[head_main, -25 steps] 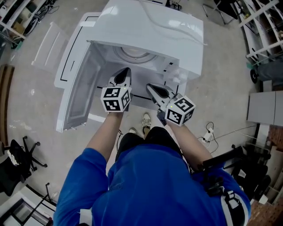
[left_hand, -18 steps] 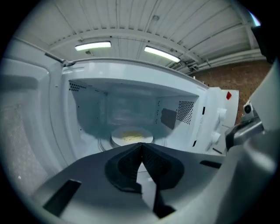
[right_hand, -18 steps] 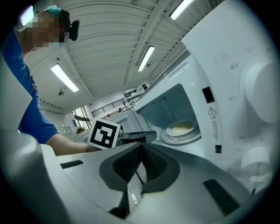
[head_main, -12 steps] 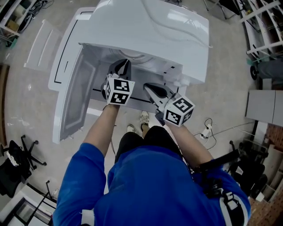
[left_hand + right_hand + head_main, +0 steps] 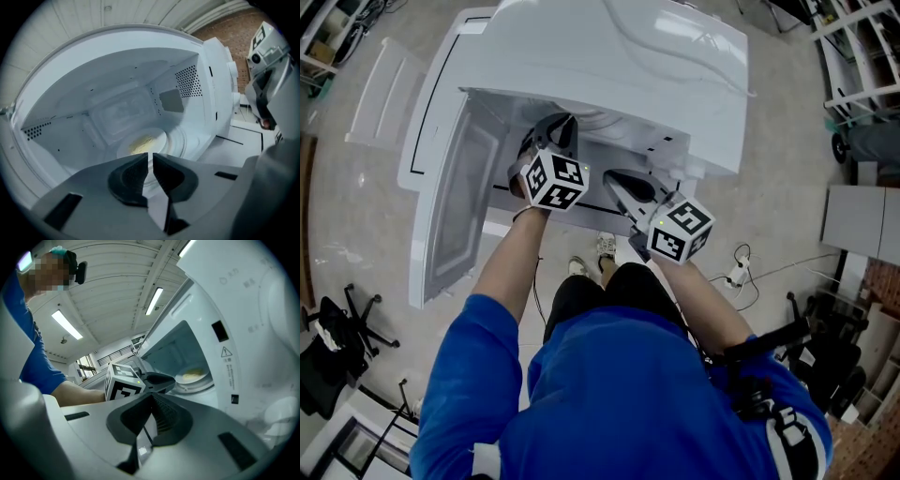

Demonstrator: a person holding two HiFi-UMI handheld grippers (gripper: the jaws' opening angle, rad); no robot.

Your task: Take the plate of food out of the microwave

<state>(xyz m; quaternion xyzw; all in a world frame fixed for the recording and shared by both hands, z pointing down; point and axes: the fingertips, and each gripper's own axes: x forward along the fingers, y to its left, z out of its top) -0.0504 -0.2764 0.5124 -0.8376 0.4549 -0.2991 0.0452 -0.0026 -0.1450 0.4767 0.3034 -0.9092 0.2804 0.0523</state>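
The white microwave (image 5: 614, 56) stands with its door (image 5: 450, 197) swung wide to the left. Inside, a white plate of yellow food (image 5: 143, 142) rests on the glass turntable (image 5: 176, 140); the right gripper view also catches the plate (image 5: 191, 376). My left gripper (image 5: 560, 128) is shut and empty, its tip at the mouth of the cavity just short of the plate. In the left gripper view its jaws (image 5: 151, 156) meet with only a hairline between them. My right gripper (image 5: 616, 180) is shut and empty, outside the opening near the control panel (image 5: 225, 352).
The cavity walls (image 5: 70, 122) and the vent grille (image 5: 188, 80) enclose the plate closely. The open door stands at my left arm's side. A power strip and cable (image 5: 739, 277) lie on the floor at the right, and an office chair (image 5: 337, 337) stands at the lower left.
My left gripper has moved forward into the microwave's opening and rolled, its marker cube now tilted. The right gripper has hardly shifted.
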